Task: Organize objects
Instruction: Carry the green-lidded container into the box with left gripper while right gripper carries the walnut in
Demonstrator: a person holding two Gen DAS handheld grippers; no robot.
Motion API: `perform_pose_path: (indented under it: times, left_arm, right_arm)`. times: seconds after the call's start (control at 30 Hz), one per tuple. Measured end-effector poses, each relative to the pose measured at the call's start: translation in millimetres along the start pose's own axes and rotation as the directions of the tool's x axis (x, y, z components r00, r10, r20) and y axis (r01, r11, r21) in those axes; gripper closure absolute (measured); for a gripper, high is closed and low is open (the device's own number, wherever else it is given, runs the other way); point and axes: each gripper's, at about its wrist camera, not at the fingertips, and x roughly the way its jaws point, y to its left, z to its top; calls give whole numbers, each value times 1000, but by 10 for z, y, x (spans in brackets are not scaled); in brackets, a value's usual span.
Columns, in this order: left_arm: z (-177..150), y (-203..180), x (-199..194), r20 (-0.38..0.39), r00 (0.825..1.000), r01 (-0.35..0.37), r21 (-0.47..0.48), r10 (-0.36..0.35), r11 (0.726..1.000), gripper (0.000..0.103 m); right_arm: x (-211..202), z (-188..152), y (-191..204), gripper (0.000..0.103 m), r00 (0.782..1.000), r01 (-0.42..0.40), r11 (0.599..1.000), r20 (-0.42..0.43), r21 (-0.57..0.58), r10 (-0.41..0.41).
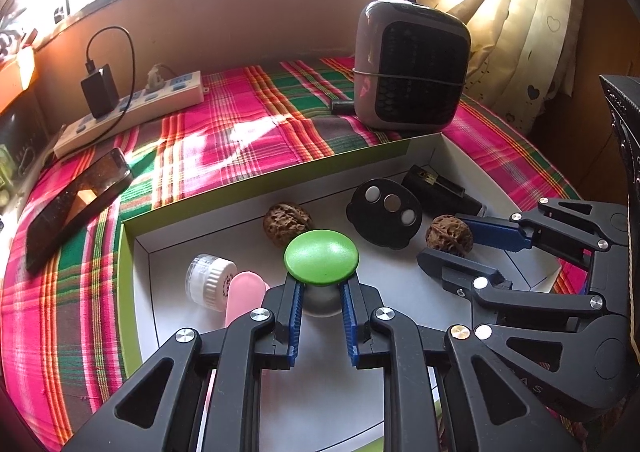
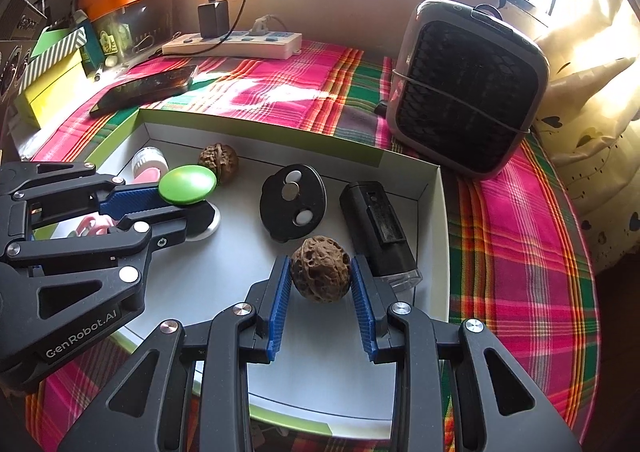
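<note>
So both grippers are working inside the white box sitting on the plaid cloth right now, and it's looking pretty far along to me. The left gripper is clamping the pale stem under a green mushroom-shaped thing, jaws nearly shut on it, and its base seems to be resting on or just above the box floor, hard to say which. The right gripper is pinching a wrinkly walnut between its blue pads, down near the front of the box and just beside a black rectangular gadget. Already lying in the box: a second walnut, a round black disc with three silver buttons, a small white ribbed jar and a pink piece next to it. What's sitting outside is a phone, a power strip with a charger plugged in, and a small fan-like unit, and I'm guessing those aren't part of the sorting, though I can't be sure. My read is that the two held pieces are the last ones, so all that's left is letting go of them and pulling out.
</note>
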Motion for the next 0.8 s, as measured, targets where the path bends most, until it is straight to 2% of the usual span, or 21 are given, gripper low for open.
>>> perform_pose_path:
  times: [0.43, 0.6, 0.8]
  left_arm:
    - [0, 20, 0, -5, 1000, -3, -7, 3, 1000, 83]
    - [-5, 45, 9, -20, 1000, -1, -19, 0, 1000, 75]
    - [-10, 42, 9, -25, 1000, -1, -21, 1, 1000, 74]
  right_arm:
    - [-6, -15, -13, 71, 1000, -6, 1000, 5, 17, 6]
    - [-8, -16, -16, 71, 1000, -7, 1000, 2, 21, 7]
    - [-11, -26, -33, 68, 1000, -11, 999, 1, 30, 11]
